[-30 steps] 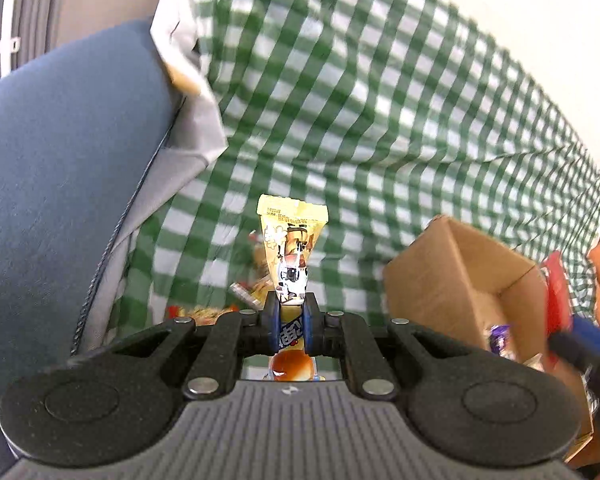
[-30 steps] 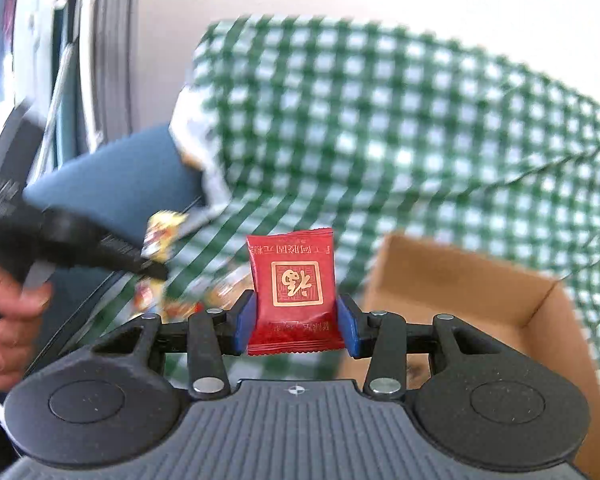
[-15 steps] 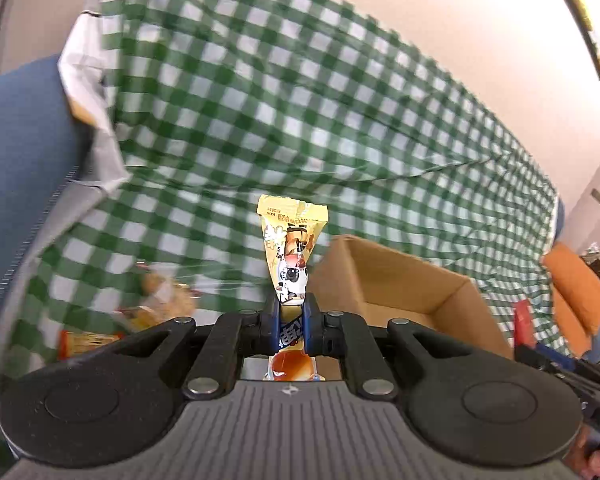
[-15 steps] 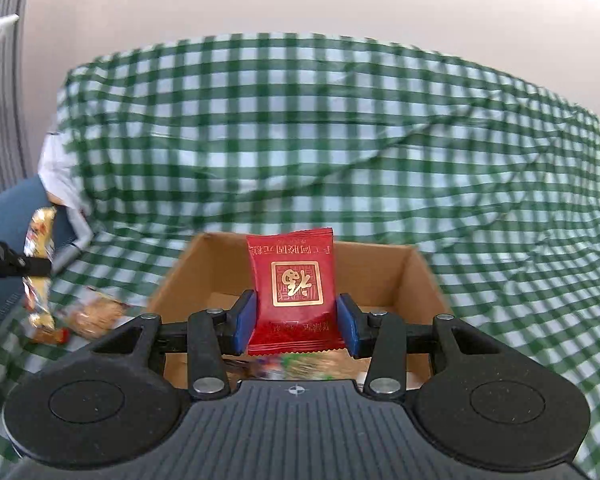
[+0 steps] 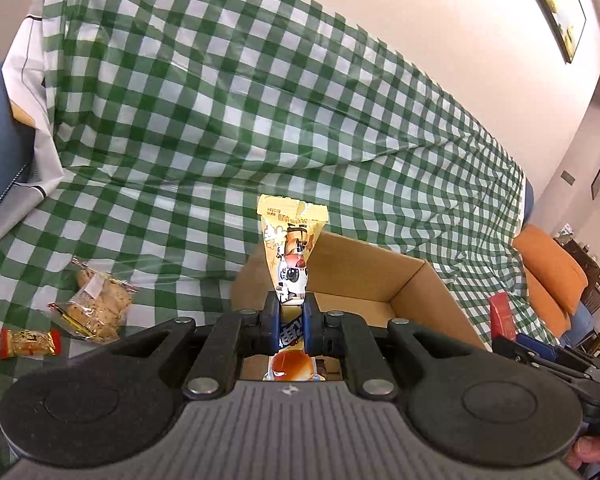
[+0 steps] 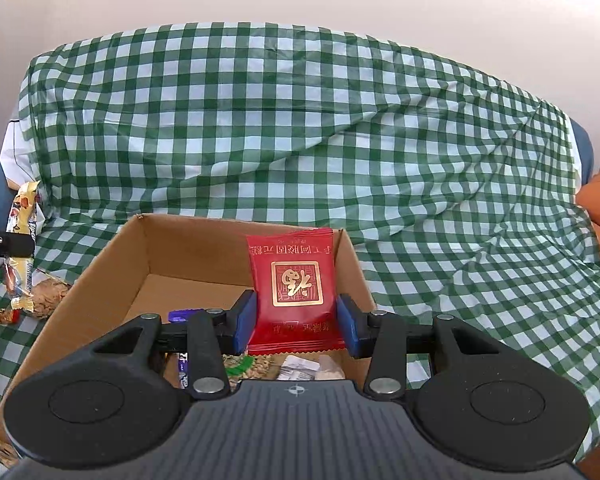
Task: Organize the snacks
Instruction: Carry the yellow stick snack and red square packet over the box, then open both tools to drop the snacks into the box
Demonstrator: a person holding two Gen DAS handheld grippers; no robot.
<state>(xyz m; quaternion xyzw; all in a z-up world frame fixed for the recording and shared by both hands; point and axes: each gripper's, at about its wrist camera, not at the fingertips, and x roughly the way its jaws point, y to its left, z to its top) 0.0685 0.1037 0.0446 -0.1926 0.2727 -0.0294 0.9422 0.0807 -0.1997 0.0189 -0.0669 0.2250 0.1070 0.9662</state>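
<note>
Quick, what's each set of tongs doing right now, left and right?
Left tongs: shut on a tall yellow snack wrapper.
Right tongs: shut on a flat red foil packet with gold print.

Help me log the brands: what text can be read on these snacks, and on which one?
"手工阿胶固元糕": gold print, upside down, along the top of the red packet in the right gripper; the middle characters are uncertain.
Gold seal on that packet: too stylised to read.
Yellow packet in the left gripper: print too small and partly hidden.
Orange wrapper and purple wrapper: too blurred to read.
</note>
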